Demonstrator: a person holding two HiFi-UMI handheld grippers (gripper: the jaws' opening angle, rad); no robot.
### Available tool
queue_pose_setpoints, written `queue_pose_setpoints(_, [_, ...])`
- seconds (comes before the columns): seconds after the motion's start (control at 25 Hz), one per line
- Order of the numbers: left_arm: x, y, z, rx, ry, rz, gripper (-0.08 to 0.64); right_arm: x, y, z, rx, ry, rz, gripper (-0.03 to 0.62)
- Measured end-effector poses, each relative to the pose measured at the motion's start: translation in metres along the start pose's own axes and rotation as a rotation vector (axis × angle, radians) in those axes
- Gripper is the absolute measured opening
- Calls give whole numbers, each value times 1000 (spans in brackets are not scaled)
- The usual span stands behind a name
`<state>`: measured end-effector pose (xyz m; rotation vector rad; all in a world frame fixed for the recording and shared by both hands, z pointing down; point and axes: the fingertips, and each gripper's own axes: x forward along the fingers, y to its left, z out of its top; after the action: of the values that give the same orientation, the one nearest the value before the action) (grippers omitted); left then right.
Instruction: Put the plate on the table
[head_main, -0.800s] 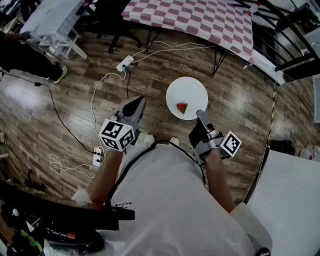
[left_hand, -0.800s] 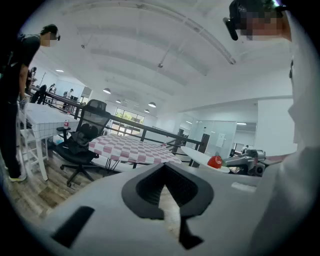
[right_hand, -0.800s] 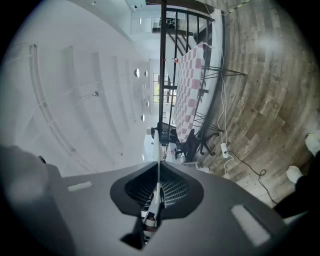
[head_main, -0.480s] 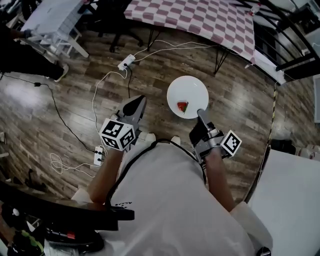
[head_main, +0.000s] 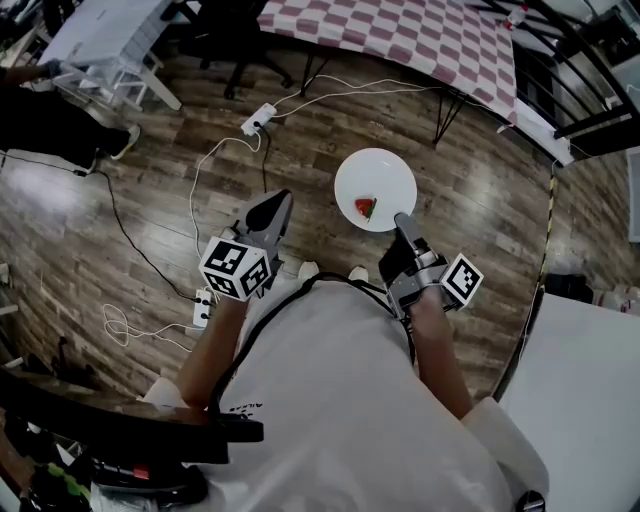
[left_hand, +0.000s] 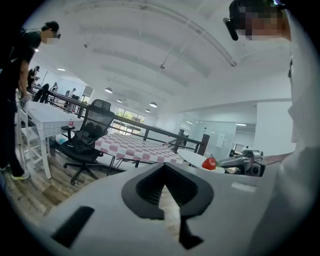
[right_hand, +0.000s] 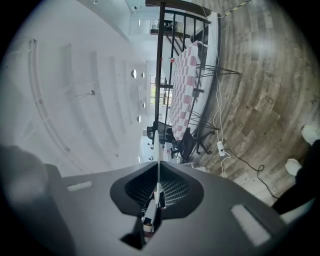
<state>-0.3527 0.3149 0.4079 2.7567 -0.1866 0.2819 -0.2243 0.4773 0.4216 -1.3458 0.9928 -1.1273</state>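
Note:
A round white plate with a small red piece of food on it hangs level above the wooden floor. My right gripper is shut on the plate's near rim. In the right gripper view the plate shows edge-on as a thin white line pinched between the jaws of the right gripper. My left gripper is shut and holds nothing, to the left of the plate; the left gripper sees the plate to its right. The table with the checked cloth stands ahead.
White power strips and cables lie on the floor ahead and left. A black office chair stands by the checked table. A white table is far left, a white surface at right, a black railing behind.
The floor and the checked table have drifted slightly in the view as the person shifts forward. The plate stays in the right gripper; the left gripper keeps its place.

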Motion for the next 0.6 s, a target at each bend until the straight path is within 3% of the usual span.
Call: queue_pose_setpoints(0.6, [-37, 49, -2, -29, -19, 34, 3, 37, 11, -31, -23, 9, 4, 20])
